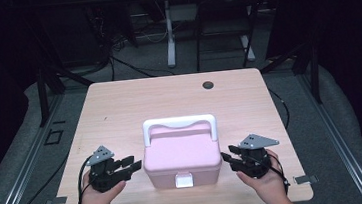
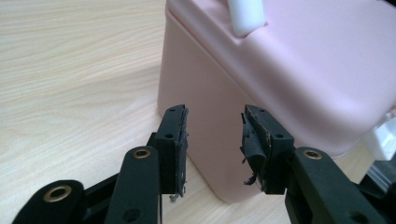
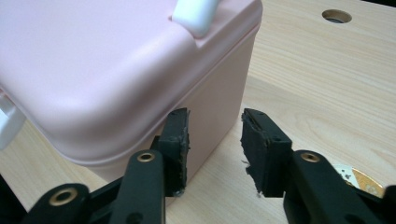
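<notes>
- While the pink lidded storage box (image 1: 182,159) sits near the front edge of the wooden table (image 1: 119,108), square to the person, a gripper flanks each of its short sides; the layout suggests a two-handed start on the box.
- The left gripper (image 1: 134,166) lies just beside the box's left wall, jaws parted and holding nothing; in the left gripper view they point at the box's near corner (image 2: 210,140), short of touching it.
- The right gripper (image 1: 226,158) mirrors it at the right wall, jaws likewise spread and empty; in the right gripper view the box's side (image 3: 215,107) stands just ahead of them.
- The white carry handle (image 1: 178,124) lies folded toward the back of the lid, and the white latch (image 1: 184,180) faces the person at the front; the lid looks closed.
- Judging from this, both grippers sit low and level so they can steady or press the walls; the latch probably wants releasing first.
</notes>
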A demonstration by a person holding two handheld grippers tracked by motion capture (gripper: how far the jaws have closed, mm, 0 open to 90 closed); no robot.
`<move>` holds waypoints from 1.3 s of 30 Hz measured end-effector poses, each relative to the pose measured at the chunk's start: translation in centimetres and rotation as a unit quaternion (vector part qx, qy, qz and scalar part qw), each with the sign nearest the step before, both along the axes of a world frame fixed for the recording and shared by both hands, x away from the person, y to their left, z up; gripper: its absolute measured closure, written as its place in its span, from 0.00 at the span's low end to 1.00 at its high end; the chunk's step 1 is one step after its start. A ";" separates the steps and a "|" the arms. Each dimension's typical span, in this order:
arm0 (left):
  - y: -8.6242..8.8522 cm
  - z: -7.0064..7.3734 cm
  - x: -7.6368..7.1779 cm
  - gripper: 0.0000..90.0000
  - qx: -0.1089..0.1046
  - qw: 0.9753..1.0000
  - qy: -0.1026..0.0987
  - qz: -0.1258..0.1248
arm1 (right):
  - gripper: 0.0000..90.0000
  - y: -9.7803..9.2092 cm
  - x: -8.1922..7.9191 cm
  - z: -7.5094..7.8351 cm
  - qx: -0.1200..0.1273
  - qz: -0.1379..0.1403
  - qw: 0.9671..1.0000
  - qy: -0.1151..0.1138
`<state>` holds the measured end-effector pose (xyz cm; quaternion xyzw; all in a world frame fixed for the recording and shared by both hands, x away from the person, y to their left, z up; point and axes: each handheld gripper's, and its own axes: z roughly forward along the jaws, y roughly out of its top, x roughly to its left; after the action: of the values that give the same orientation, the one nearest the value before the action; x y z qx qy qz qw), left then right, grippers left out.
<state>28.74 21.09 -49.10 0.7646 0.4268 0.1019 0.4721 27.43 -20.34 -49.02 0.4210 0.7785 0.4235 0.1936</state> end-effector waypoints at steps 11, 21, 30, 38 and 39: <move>0.2 2.4 0.7 0.63 -0.003 1.000 -0.013 -0.014 | 0.63 -0.5 0.4 2.5 0.014 0.015 1.000 0.000; -0.4 3.4 1.4 0.62 -0.001 1.000 -0.016 -0.026 | 0.62 0.0 0.9 4.0 0.036 0.033 0.999 -0.005; -1.5 3.7 2.2 0.62 -0.007 0.999 -0.016 -0.041 | 0.62 0.7 1.6 4.2 0.048 0.042 0.998 0.000; -2.3 3.4 3.5 0.59 -0.010 0.999 -0.017 -0.037 | 0.61 1.1 2.5 4.1 0.062 0.043 0.997 0.002; -2.4 3.4 3.6 0.58 -0.013 0.999 -0.014 -0.038 | 0.60 1.2 2.6 4.0 0.063 0.042 0.997 0.004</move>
<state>32.33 18.70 -45.70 0.7726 0.3924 0.0893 0.4911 30.06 -19.15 -44.99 0.4008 0.7681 0.4776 0.1461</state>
